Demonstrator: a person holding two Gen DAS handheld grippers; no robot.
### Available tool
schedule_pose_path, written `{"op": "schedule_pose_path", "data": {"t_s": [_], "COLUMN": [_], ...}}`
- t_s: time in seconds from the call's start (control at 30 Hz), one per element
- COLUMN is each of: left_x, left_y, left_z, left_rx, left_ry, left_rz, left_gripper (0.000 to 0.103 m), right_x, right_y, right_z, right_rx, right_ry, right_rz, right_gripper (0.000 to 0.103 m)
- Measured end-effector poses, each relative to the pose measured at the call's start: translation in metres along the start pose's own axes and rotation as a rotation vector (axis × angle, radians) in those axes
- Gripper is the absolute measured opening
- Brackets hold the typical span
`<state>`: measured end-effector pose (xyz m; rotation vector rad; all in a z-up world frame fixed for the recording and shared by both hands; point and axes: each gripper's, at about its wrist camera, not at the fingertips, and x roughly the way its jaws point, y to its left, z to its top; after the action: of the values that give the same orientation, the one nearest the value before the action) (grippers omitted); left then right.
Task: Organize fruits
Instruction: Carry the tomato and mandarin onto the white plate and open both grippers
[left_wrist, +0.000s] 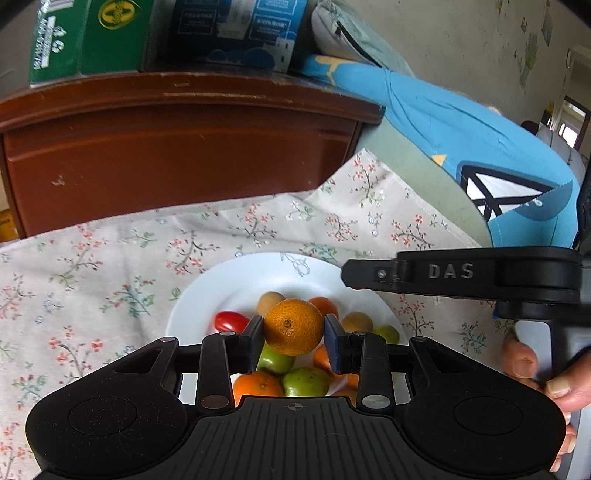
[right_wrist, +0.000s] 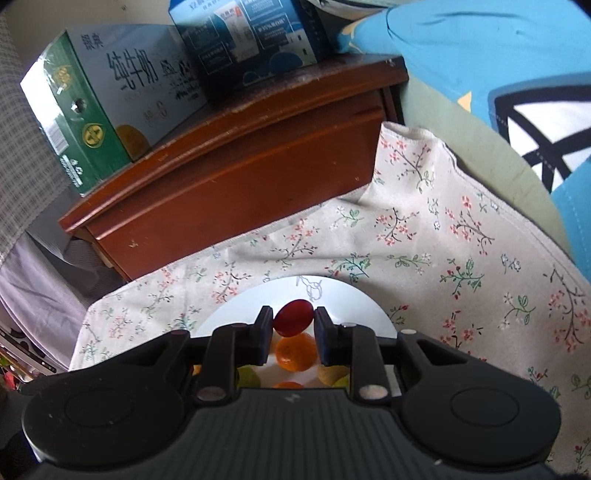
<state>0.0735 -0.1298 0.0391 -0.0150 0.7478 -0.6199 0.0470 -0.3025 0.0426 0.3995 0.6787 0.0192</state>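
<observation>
both fruits (left_wrist: 293, 326) gripped above plate (left_wrist: 221, 284)

We note an orange citrus fruit (left_wrist: 293, 326), a red tomato (right_wrist: 291, 318) and green fruits (left_wrist: 304, 382) on a white plate (left_wrist: 221, 288). The cloth (left_wrist: 110, 266) is beige with a pink-and-green floral pattern. The cabinet (left_wrist: 177, 155) is reddish-brown.

We cannot see all of the white plate (left_wrist: 207, 295): the left gripper (left_wrist: 293, 328) covers its near side and some fruit. In the right wrist view, the right gripper (right_wrist: 293, 320) hides most of the plate (right_wrist: 343, 295) too. The green box (left_wrist: 85, 37) is cut off at the top.
</observation>
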Motion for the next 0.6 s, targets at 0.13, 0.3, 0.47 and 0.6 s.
{"op": "schedule_pose_path", "data": {"t_s": [0.13,0.3,0.47,0.6], "left_x": [0.006,0.008,0.0,-0.01], "left_y": [-0.002,-0.004,-0.01,-0.013], "left_z": [0.0,-0.003,-0.001,0.003], "left_rx": [0.0,0.017,0.042,0.061], "left_ry": [0.013,0.025,0.0,-0.012], "left_rz": [-0.003,0.009,0.057,0.092], "left_gripper": [0.032,0.033,0.069,0.081], "right_x": [0.007,0.016,0.017,0.014], "right_y": [-0.004,-0.01,-0.015,-0.013], "right_z": [0.0,-0.001,-0.001,0.001], "right_rx": [0.013,0.04,0.075,0.084], "right_ry": [0.007,0.024,0.024,0.022], "right_rz": [-0.009,-0.022,-0.021,-0.009], "right_gripper": [0.024,0.027,0.028,0.03]}}
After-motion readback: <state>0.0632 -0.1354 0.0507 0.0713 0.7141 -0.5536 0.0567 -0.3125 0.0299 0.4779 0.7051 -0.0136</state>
